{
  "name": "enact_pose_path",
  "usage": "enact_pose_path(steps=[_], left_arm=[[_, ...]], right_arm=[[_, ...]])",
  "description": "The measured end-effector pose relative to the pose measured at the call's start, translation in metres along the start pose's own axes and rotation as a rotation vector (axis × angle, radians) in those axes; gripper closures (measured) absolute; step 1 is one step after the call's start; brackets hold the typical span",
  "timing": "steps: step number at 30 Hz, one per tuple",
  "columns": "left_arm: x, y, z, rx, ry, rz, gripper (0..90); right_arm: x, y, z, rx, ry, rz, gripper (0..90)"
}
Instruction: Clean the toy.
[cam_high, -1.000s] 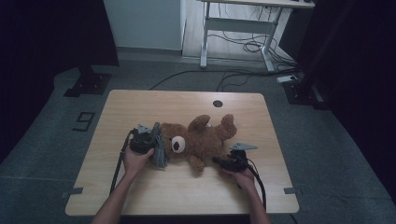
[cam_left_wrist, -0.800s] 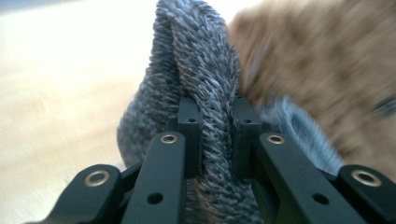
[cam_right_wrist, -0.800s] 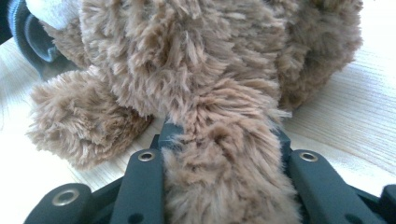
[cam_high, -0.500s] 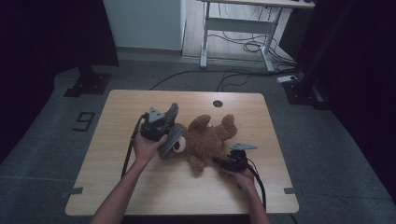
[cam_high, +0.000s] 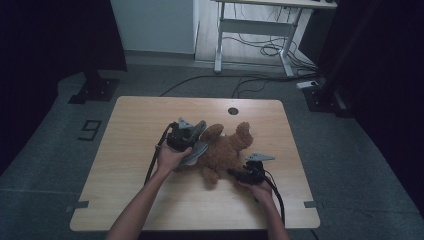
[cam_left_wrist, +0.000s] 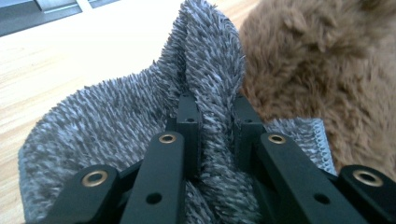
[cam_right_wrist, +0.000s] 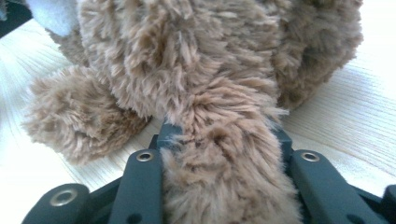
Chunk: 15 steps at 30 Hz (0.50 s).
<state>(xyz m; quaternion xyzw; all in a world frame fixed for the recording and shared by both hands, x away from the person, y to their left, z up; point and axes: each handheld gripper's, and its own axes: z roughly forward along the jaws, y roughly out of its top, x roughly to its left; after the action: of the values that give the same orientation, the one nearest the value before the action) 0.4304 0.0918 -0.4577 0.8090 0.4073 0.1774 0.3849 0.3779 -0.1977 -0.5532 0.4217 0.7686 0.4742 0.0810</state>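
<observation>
1. High view: a brown teddy bear (cam_high: 225, 150) lies mid-table (cam_high: 150, 115). The left gripper (cam_high: 192, 142) holds a grey cloth (cam_high: 196, 152) at its left end; the right gripper (cam_high: 237, 173) grips its near limb.
2. Left gripper view: jaws pinch a fold of the shaggy cloth (cam_left_wrist: 116, 121); wiping or covering seems underway.
3. Right gripper view: jaws clamp a plush limb (cam_right_wrist: 219, 154), steadying it; next, drag the cloth gently across the fur.

overhead cam; gripper cams close-up

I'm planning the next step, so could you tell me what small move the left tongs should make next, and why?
Probably draw the fluffy grey cloth further across the brown plush teddy bear. The left tongs pinch a raised fold of it beside the bear's fur, while the right tongs clamp a limb, steadying the toy.
</observation>
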Motion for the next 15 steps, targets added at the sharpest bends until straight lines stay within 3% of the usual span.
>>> enact_pose_path(steps=[5,9,14,15], left_arm=[[-0.004,-0.01,-0.006,-0.007,-0.013,0.015,77.4],[-0.008,-0.023,-0.012,-0.053,-0.032,0.001,77.7],[-0.012,-0.029,-0.017,-0.072,-0.04,0.004,77.8],[-0.013,-0.03,-0.018,-0.075,-0.042,0.004,77.8]], right_arm=[[0.001,-0.001,-0.001,0.013,-0.013,-0.005,54.4],[0.001,-0.001,-0.004,0.032,-0.007,0.005,46.9],[0.0,-0.002,-0.012,0.008,0.003,-0.013,43.5],[-0.001,0.0,-0.021,-0.025,0.014,-0.008,41.2]])
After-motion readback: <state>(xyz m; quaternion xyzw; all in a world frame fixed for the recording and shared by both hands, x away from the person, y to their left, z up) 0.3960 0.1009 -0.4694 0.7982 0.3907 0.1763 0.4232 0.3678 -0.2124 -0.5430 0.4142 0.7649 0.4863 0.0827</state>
